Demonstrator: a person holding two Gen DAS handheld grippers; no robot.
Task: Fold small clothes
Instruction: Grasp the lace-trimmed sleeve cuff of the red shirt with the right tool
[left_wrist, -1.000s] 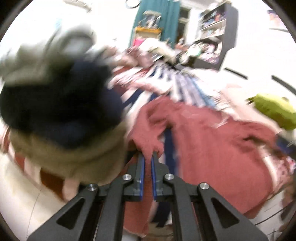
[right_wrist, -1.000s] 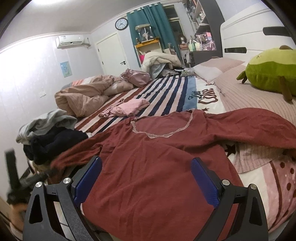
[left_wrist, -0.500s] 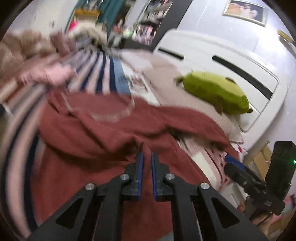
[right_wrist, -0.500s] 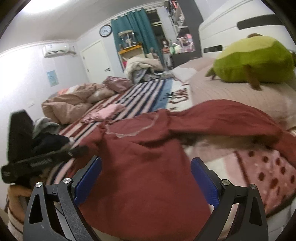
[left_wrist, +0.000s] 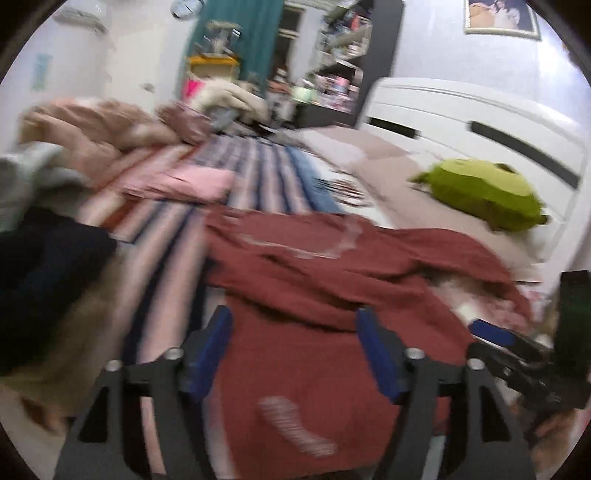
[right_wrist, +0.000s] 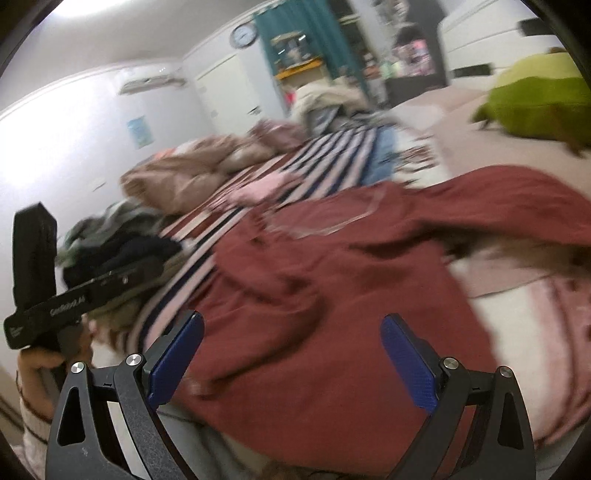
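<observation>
– Where's the shirt?

– The red top (left_wrist: 332, 295) lies spread on the bed (left_wrist: 258, 177), just ahead of my left hand-held gripper (left_wrist: 295, 350), released. Right hand-held gripper (right_wrist: 291, 358), also released, hovers over its hem.

– Next?

– I'd say between folds; pinch an edge.

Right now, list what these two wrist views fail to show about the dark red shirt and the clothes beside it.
- Dark red long-sleeved shirt: the near hem is hidden behind the left gripper in the left wrist view.
- The shirt's right sleeve end is cut off by the right wrist view's edge.
- Dark pile of clothes: too blurred to count garments.
</observation>
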